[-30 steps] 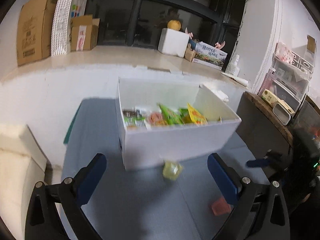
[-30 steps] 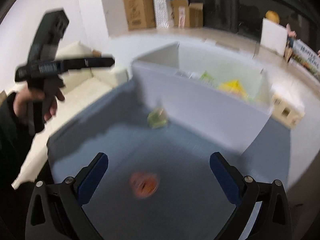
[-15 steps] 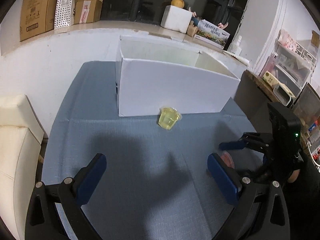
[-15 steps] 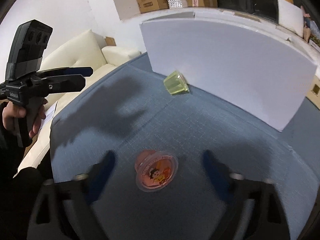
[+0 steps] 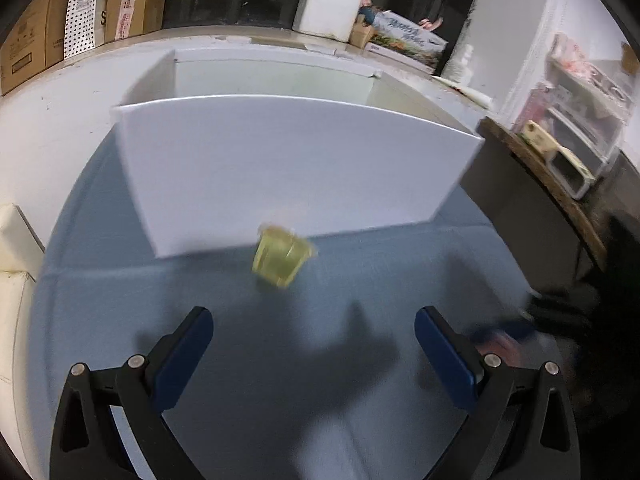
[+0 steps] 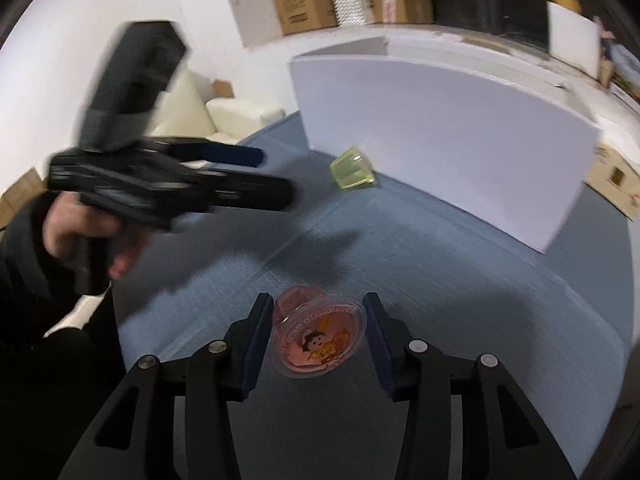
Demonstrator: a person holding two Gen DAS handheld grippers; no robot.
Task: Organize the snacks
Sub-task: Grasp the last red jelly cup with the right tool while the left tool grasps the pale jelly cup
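The pink jelly cup [image 6: 318, 338] lies on the blue cloth [image 6: 460, 288] directly between the right gripper's [image 6: 316, 338] pads, which have just been closing and flank its rim, contact uncertain; the left gripper [image 5: 314, 344], jaws spread and empty, faces the tipped yellow jelly cup [image 5: 282, 256] lying ahead, just beside the white box [image 5: 280, 168]

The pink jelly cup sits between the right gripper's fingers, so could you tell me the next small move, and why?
Probably finish closing the right gripper on the pink jelly cup: its fingers have been closing and flank the rim, firm contact unclear, then lift toward the white box.
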